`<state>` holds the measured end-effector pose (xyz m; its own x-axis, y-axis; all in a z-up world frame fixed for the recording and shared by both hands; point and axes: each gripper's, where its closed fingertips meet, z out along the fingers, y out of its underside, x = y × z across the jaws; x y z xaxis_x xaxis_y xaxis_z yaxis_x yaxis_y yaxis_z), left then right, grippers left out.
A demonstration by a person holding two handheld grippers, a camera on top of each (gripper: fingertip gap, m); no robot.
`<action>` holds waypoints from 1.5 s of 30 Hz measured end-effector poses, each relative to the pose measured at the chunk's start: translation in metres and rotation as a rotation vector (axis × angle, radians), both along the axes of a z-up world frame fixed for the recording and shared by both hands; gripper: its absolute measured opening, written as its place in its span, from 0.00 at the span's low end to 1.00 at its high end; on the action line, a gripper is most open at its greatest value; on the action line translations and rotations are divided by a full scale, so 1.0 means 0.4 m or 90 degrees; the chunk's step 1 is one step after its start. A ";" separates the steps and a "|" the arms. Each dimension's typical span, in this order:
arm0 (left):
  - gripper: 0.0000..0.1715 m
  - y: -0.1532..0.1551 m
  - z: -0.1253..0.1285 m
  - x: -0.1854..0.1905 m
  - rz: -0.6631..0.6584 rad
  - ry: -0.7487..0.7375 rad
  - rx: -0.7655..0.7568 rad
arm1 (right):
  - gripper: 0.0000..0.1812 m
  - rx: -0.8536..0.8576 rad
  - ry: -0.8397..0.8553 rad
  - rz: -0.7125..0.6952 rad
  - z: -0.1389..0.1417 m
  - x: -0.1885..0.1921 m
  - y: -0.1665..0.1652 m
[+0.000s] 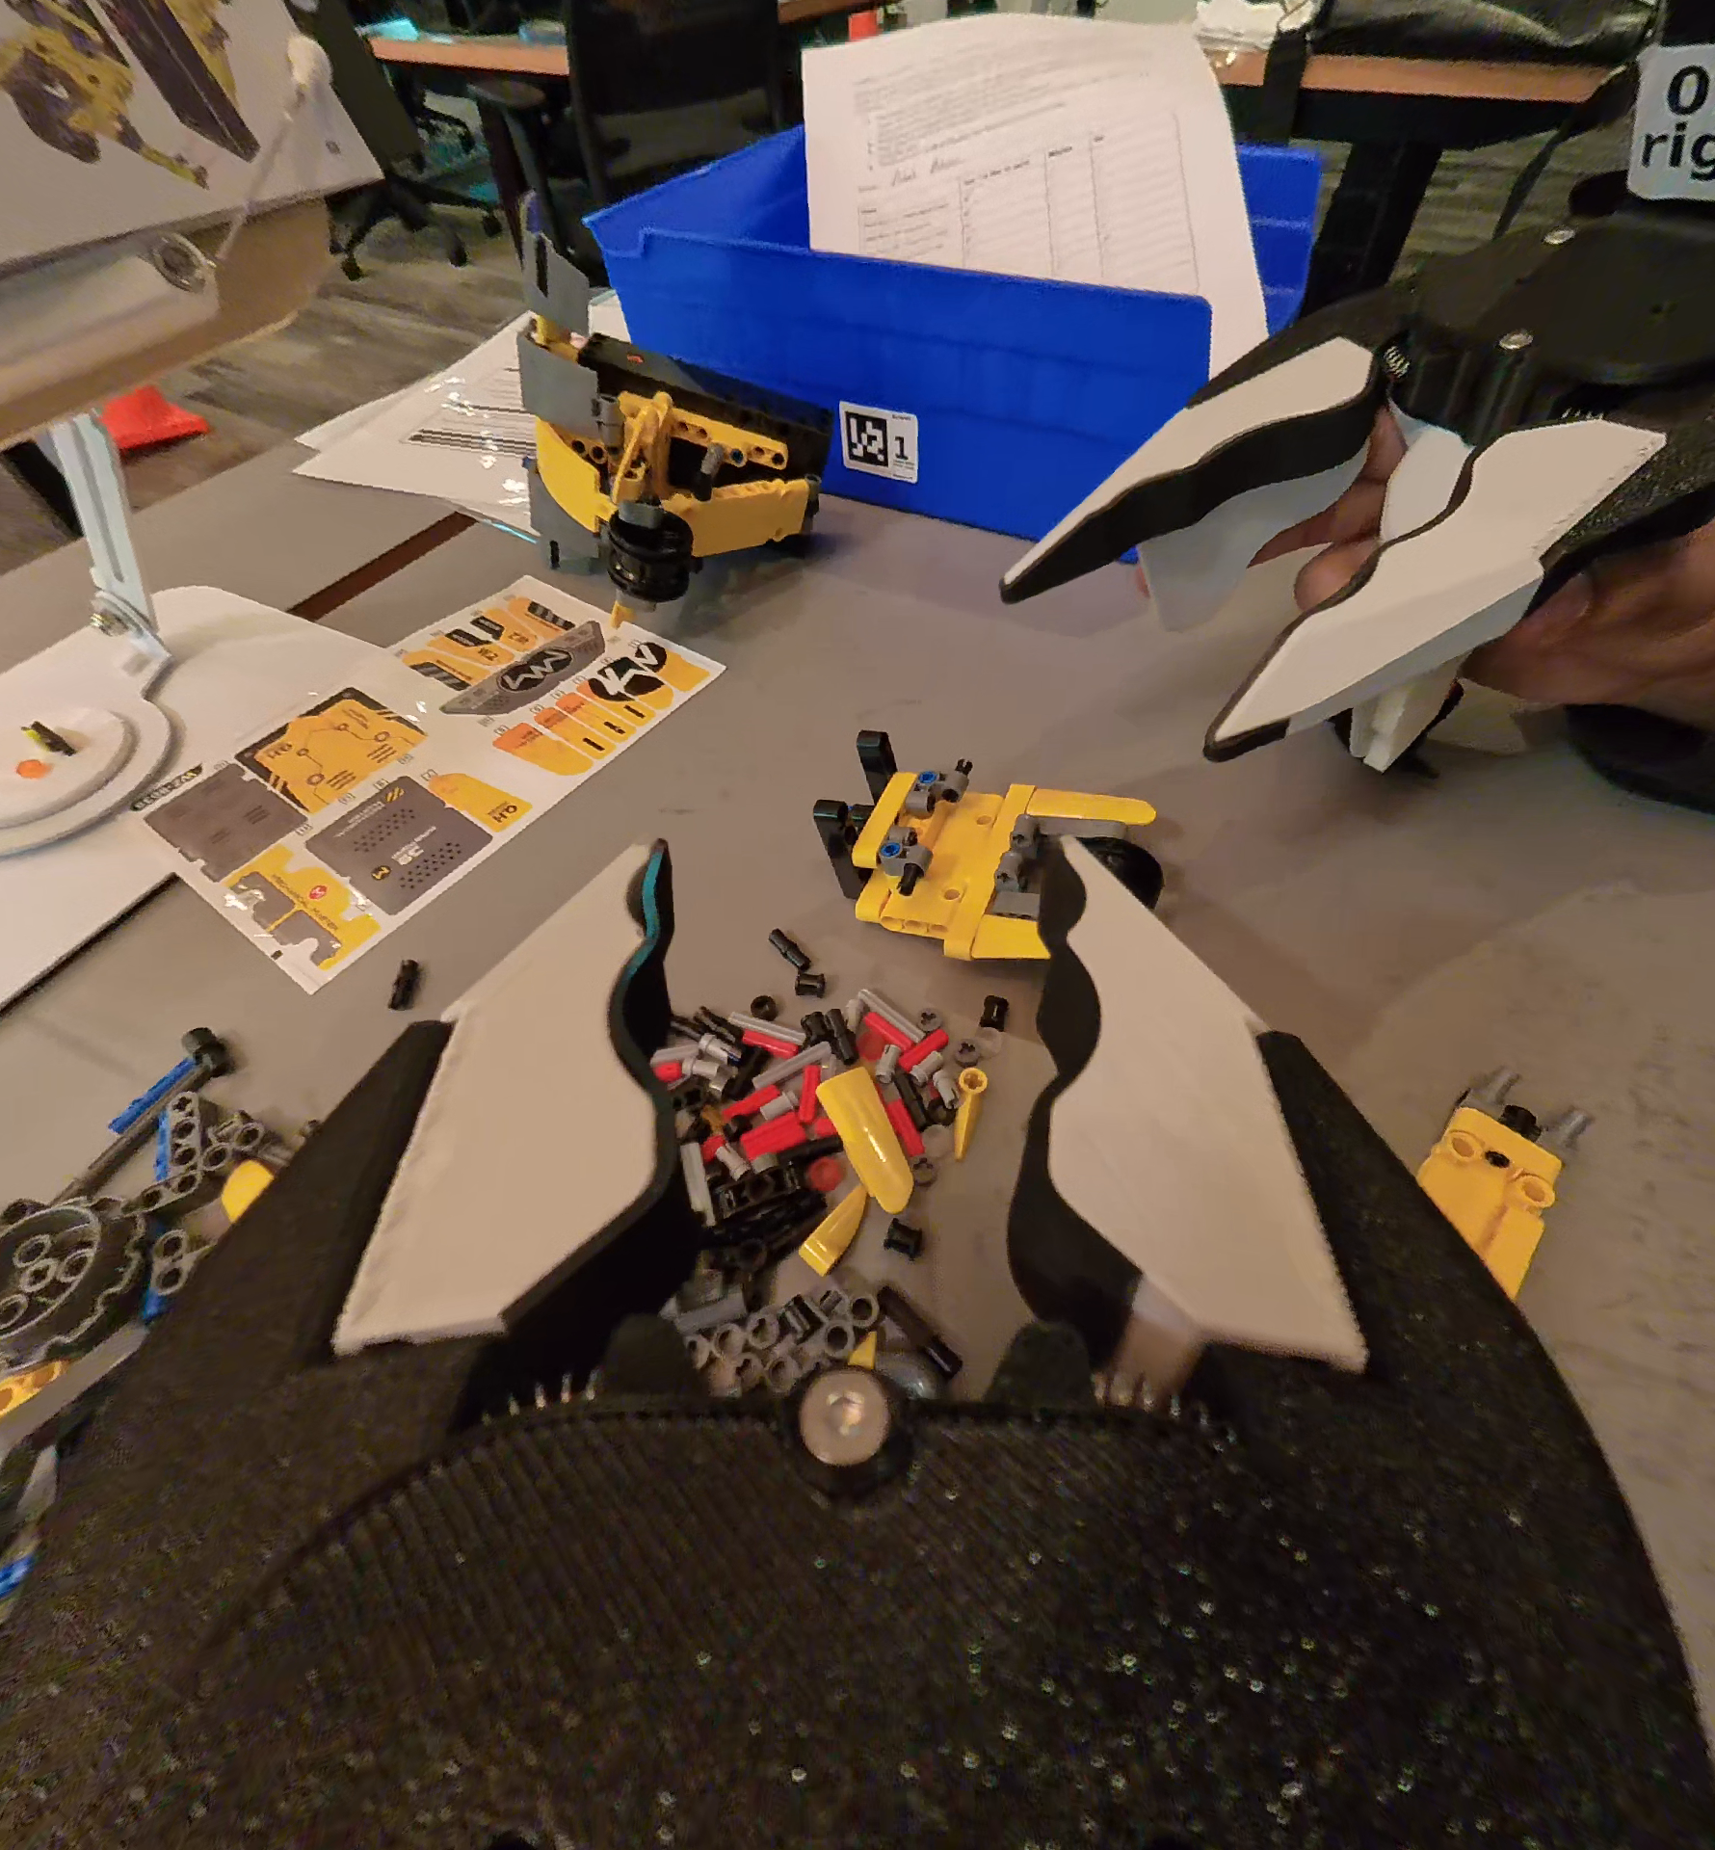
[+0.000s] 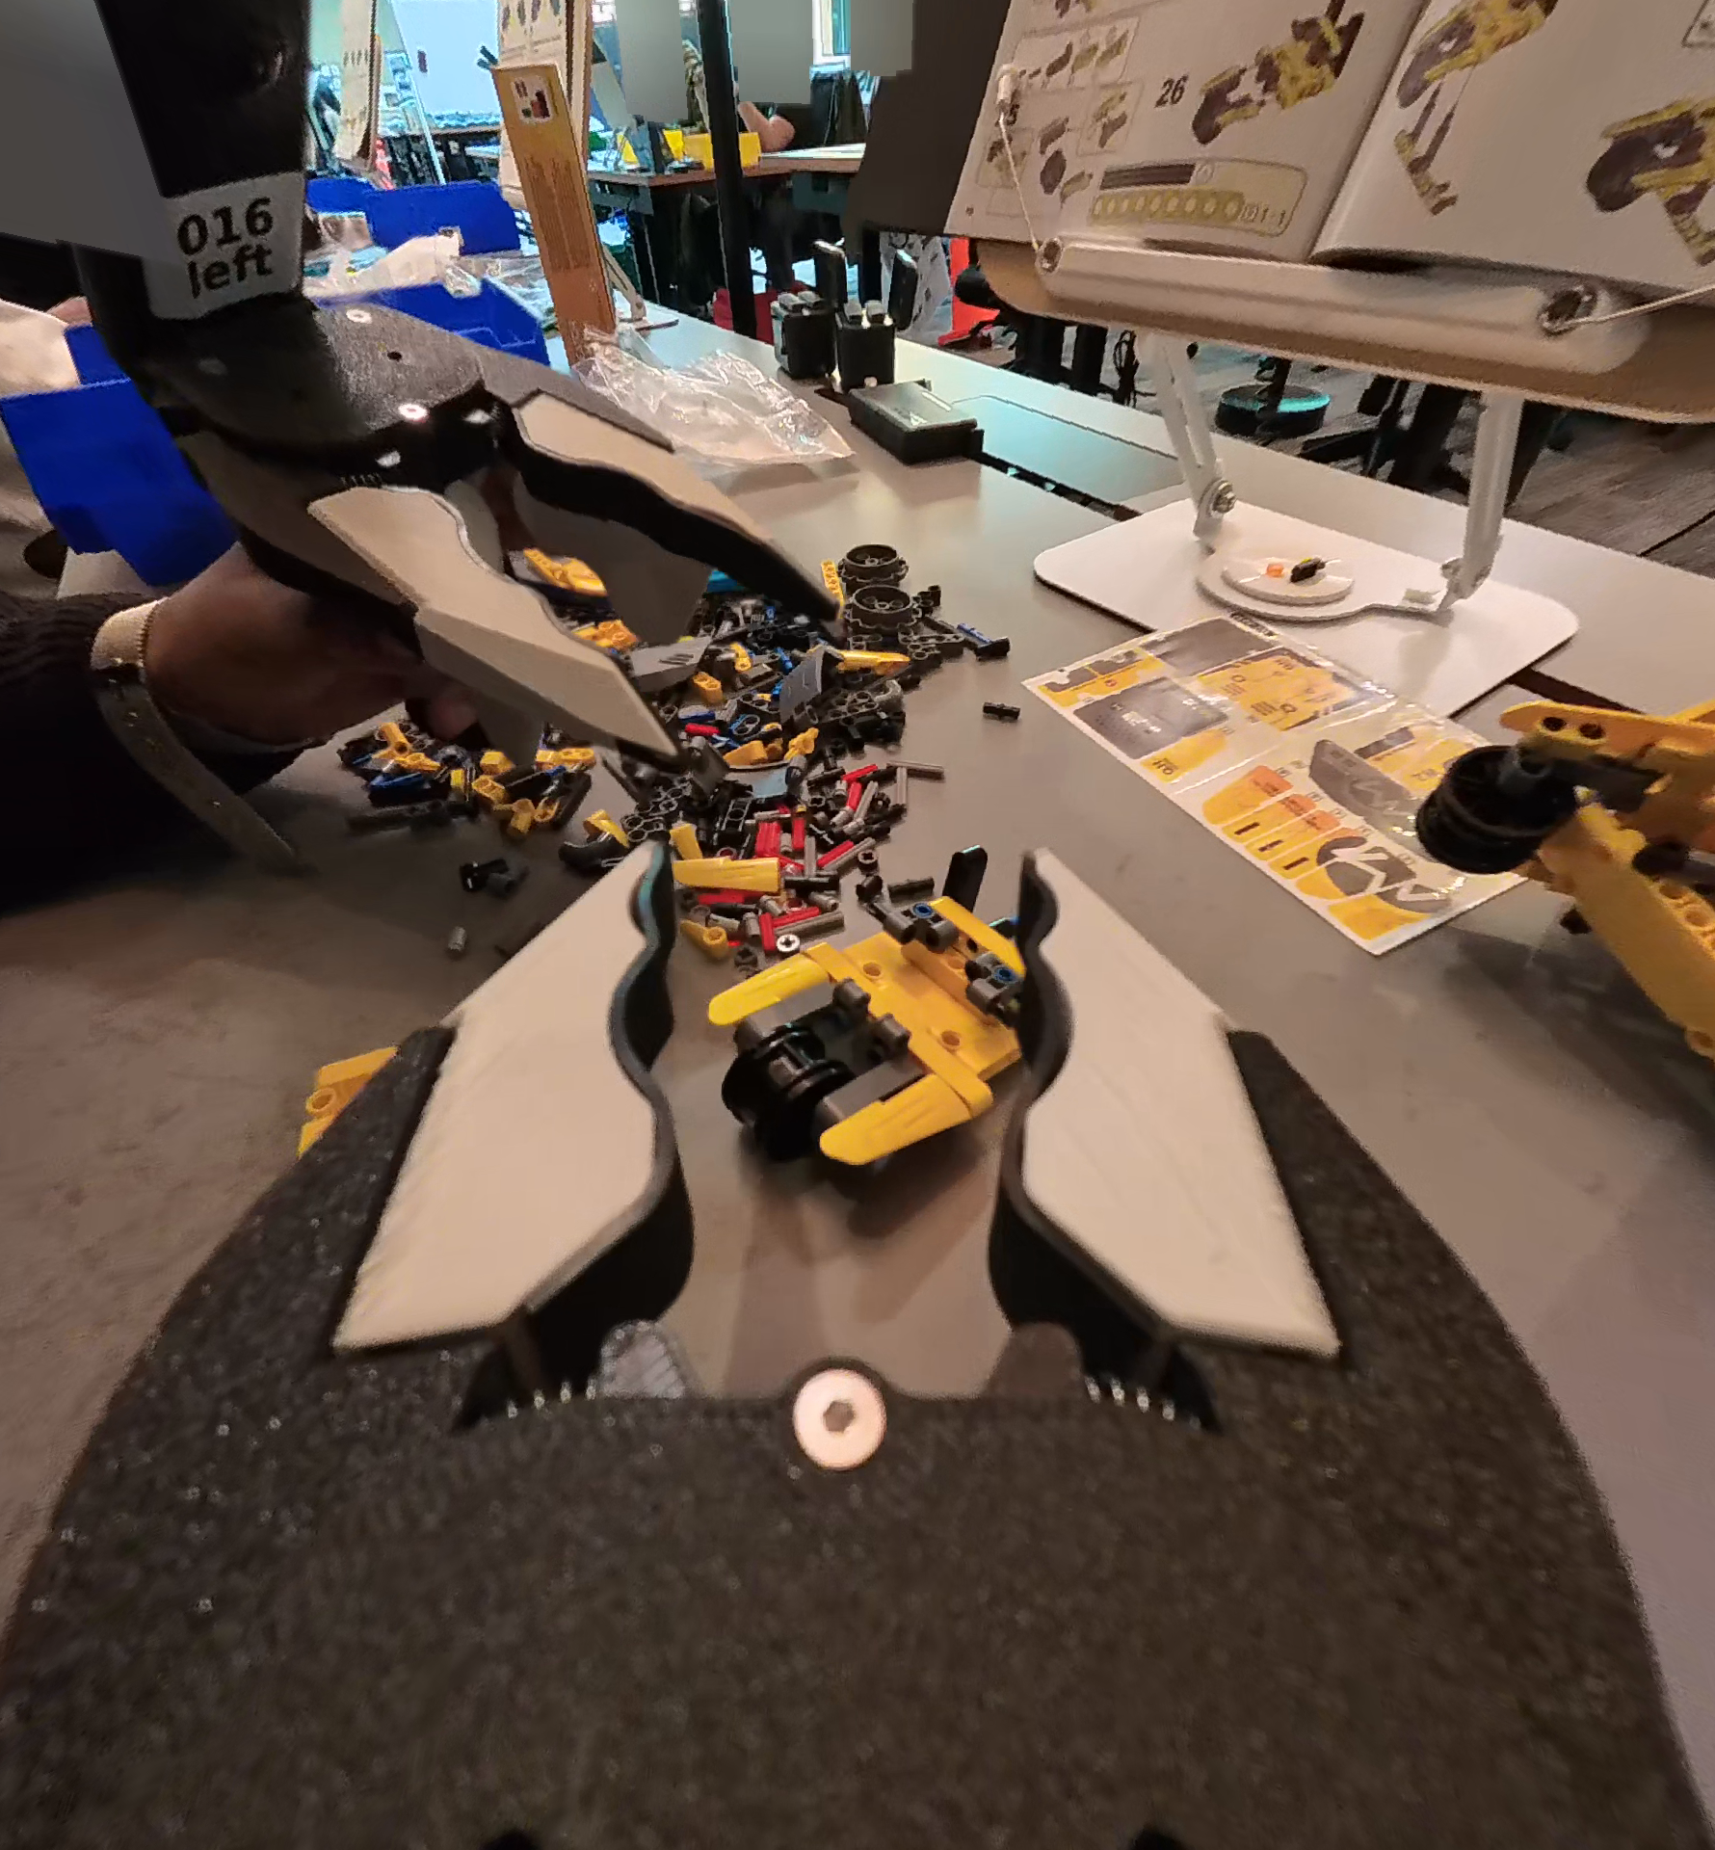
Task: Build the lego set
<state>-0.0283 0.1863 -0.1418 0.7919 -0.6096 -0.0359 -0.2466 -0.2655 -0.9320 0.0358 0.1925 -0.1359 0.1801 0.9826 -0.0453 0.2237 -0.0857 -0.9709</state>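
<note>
Currently the left gripper (image 1: 853, 901) hovers with its fingers spread and empty above a loose pile of small pins and connectors (image 1: 813, 1111), red, grey, black and yellow, lying on the grey table (image 1: 1434, 981). Just beyond that pile, beside the tip of the left gripper's right-hand finger, lies a small yellow sub-assembly (image 1: 964, 861) with black and grey fittings. The right gripper (image 2: 838, 871) also has its fingers spread and holds nothing; in the right wrist view the yellow sub-assembly (image 2: 874, 1031) lies between them, apparently untouched.

For a clean pick from the pile, a single piece lying apart from its neighbours is probably the easiest to take, since the pins sit packed and overlapping.

Farther out lies a sticker sheet (image 1: 413, 781), then a larger yellow and grey model (image 1: 653, 460). Behind it stands a blue bin (image 1: 934, 330) holding a printed sheet. A white stand (image 2: 1314, 591) carries an open instruction booklet (image 2: 1334, 130).
</note>
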 end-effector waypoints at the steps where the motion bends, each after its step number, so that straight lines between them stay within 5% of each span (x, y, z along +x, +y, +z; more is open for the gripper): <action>1: 0.41 0.001 0.004 -0.004 0.004 0.001 0.003 | 0.38 0.001 0.003 -0.002 0.003 0.002 0.002; 14: 0.13 -0.006 0.078 -0.115 0.057 -0.076 0.014 | 0.37 0.002 0.002 -0.021 0.002 0.011 0.022; 21: 0.04 -0.030 0.133 -0.345 0.212 -0.004 0.075 | 0.37 0.018 0.016 -0.040 0.024 0.027 0.034; 26: 0.06 -0.074 0.062 -0.497 0.285 -0.030 0.003 | 0.37 0.032 -0.018 -0.078 -0.005 0.041 0.075; 30: 0.08 -0.095 0.015 -0.495 0.253 -0.082 -0.058 | 0.36 0.050 -0.051 -0.111 -0.029 0.054 0.108; 39: 0.11 -0.100 -0.066 -0.507 0.290 -0.015 -0.149 | 0.36 0.022 -0.047 -0.143 -0.037 0.074 0.145; 45: 0.03 -0.108 -0.117 -0.503 0.287 -0.010 -0.219 | 0.36 0.026 -0.058 -0.138 -0.043 0.069 0.141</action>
<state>-0.2294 0.1430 -0.1885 0.9754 -0.1863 0.1181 -0.0263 -0.6301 -0.7760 0.0634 0.2491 -0.1531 0.3888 0.9211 0.0202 0.2912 -0.1020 -0.9512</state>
